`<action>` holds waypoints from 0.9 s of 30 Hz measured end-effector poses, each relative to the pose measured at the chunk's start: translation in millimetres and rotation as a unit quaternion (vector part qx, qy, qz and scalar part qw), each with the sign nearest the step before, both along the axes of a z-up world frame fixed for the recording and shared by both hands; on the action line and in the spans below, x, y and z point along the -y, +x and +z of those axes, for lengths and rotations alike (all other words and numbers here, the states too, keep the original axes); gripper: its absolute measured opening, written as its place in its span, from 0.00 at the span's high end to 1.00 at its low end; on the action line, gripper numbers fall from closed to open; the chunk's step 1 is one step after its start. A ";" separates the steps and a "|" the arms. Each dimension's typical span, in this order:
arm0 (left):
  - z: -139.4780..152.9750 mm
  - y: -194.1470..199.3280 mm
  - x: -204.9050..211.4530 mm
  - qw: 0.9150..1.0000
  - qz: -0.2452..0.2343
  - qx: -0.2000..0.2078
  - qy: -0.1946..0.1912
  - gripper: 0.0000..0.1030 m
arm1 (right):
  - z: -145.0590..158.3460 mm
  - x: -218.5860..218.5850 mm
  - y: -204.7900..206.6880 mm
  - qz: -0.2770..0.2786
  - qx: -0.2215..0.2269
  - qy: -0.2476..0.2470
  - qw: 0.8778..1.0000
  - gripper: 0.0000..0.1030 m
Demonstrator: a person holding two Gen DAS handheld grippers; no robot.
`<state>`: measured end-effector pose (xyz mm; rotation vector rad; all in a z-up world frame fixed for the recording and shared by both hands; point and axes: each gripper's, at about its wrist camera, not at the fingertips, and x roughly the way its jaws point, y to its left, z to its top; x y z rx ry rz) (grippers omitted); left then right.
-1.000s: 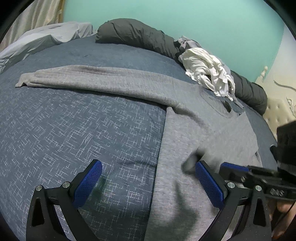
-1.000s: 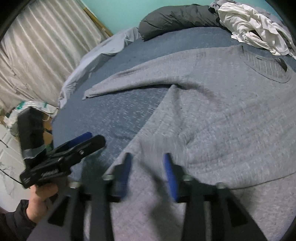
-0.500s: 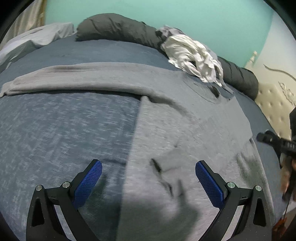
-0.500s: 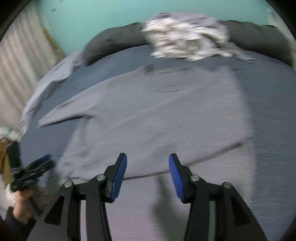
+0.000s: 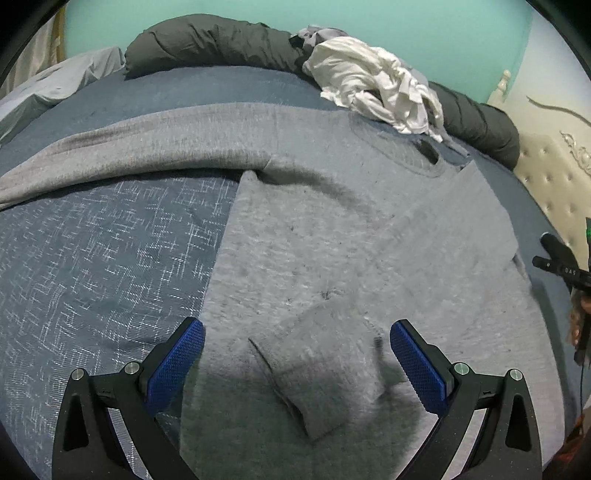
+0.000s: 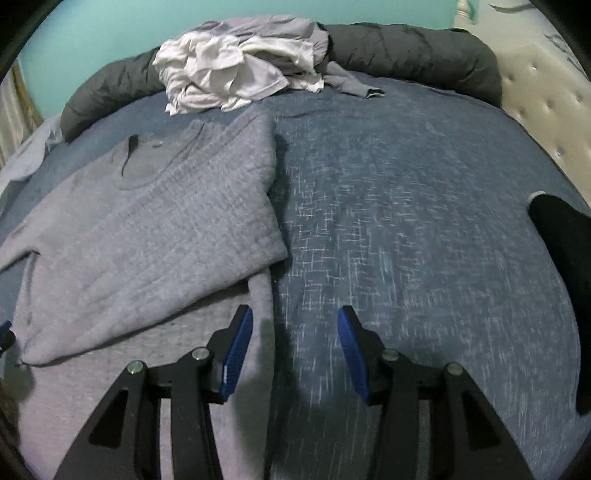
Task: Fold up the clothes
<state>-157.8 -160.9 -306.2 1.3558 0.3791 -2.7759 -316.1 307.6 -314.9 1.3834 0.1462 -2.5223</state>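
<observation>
Left wrist view shows the only readable writing: "DAS" in small white letters on the black body of the right tool [image 5: 561,267], seen at the bed's right edge. The bed [image 5: 92,266] is covered in a dark blue spread with a white crosshatch weave. A teal wall [image 5: 424,33] stands behind it and a cream tufted headboard [image 5: 550,184] sits at the right. A dark grey rolled duvet [image 5: 221,44] runs along the far edge, with a heap of white clothes [image 5: 373,81] lying on it.

The grey sweater [image 5: 314,229] is spread flat across the middle of the bed, neckline toward the far edge. One sleeve stretches out toward the left edge; the other is folded over the body, its cuff lying between the left tool's fingers.

The left tool [image 5: 297,360] is spread wide and grips nothing. From the right wrist camera, the right tool [image 6: 295,349] is also parted and empty, over the sweater's right side edge.
</observation>
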 end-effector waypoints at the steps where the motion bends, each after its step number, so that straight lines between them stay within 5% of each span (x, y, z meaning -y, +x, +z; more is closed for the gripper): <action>1: -1.9 -0.8 -0.4 1.000 0.000 0.003 -0.002 0.00 | -3.0 0.9 -3.6 0.000 0.002 -0.001 1.000 0.53; 27: -15.4 -5.8 -2.2 0.999 -0.012 0.027 -0.013 0.00 | -23.4 26.9 -46.4 0.040 -0.018 0.013 0.999 0.58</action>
